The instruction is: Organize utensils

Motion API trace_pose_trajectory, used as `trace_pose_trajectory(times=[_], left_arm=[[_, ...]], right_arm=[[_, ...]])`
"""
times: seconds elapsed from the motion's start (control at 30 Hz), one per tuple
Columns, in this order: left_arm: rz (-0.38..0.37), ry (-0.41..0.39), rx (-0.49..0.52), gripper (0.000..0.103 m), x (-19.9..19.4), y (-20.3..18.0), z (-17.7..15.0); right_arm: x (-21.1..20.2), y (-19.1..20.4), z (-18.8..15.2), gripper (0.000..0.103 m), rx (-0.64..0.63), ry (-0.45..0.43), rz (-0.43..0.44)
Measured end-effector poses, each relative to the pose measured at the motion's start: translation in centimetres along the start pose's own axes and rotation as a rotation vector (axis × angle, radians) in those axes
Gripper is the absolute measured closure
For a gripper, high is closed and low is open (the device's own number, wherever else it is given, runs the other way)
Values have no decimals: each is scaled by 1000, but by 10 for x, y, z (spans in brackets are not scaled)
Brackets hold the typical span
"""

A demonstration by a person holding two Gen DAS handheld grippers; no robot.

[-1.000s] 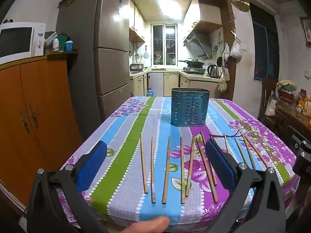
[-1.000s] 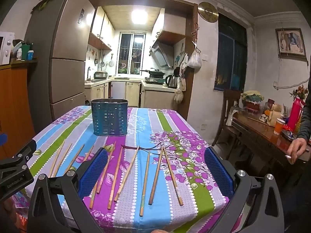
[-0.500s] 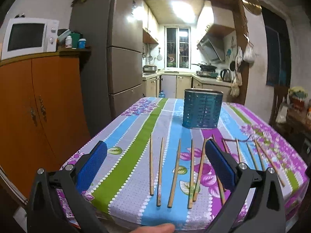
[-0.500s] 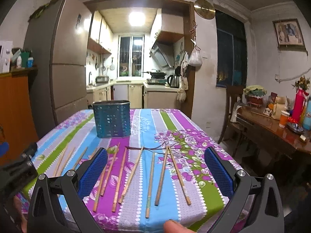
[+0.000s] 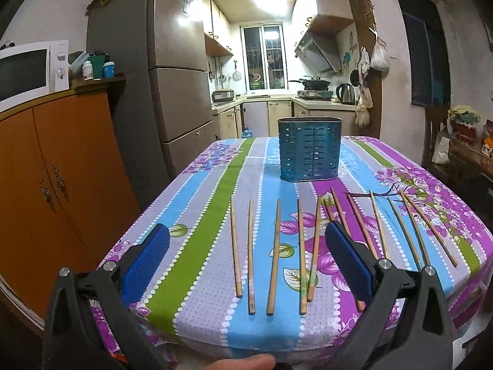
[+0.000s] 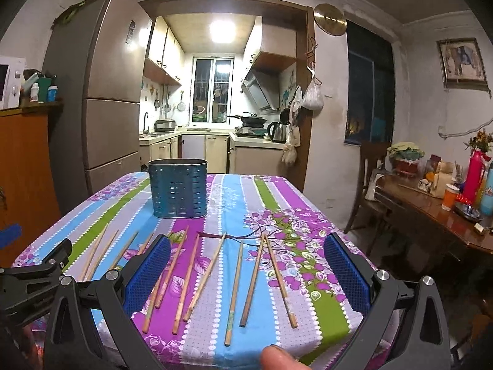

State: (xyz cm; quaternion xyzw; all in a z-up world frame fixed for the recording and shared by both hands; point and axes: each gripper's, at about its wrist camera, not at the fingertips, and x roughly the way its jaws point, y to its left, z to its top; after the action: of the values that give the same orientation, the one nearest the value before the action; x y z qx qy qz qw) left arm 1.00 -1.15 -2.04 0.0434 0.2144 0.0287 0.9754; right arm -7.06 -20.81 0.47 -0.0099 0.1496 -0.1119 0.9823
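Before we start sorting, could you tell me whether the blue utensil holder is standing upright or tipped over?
Upright. The blue utensil holder stands on its base on the tablecloth, open rim facing up, behind the chopsticks.

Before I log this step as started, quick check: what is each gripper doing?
Left gripper: open, holding nothing, above the wooden chopsticks.
Right gripper: open, holding nothing, above the floral striped tablecloth.

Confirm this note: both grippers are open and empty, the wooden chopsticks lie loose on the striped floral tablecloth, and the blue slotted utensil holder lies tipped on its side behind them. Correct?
One error: the blue slotted utensil holder is not tipped over; it stands upright, as the left wrist view shows. The rest holds: the left gripper and right gripper are open and empty, and the wooden chopsticks lie loose on the striped floral tablecloth.
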Motion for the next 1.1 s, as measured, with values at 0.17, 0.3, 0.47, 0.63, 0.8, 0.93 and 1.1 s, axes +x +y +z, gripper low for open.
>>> trace_pose_trajectory(times=[0.17,0.3,0.47,0.63,0.8,0.93,1.1], left_arm=[[-10,-3,8,5,0,-4,-1],[-34,30,30,6,3,-6,-3],[-35,47,37,6,4,-6,-5],[-46,68,36,6,8,-4,-4],[-69,68,28,6,7,-2,-4],[-98,57,33,6,6,9,-2],[-35,17,55,6,9,48,-5]], right_arm=[[-1,0,0,3,-10,-3,7],[-3,1,-1,3,-27,-6,8],[-4,-3,-1,3,-33,3,15],[0,-9,-4,3,-23,17,2],[5,-15,-6,3,11,51,36],[3,-14,-7,3,-26,53,44],[1,-29,-11,3,-76,54,-18]])
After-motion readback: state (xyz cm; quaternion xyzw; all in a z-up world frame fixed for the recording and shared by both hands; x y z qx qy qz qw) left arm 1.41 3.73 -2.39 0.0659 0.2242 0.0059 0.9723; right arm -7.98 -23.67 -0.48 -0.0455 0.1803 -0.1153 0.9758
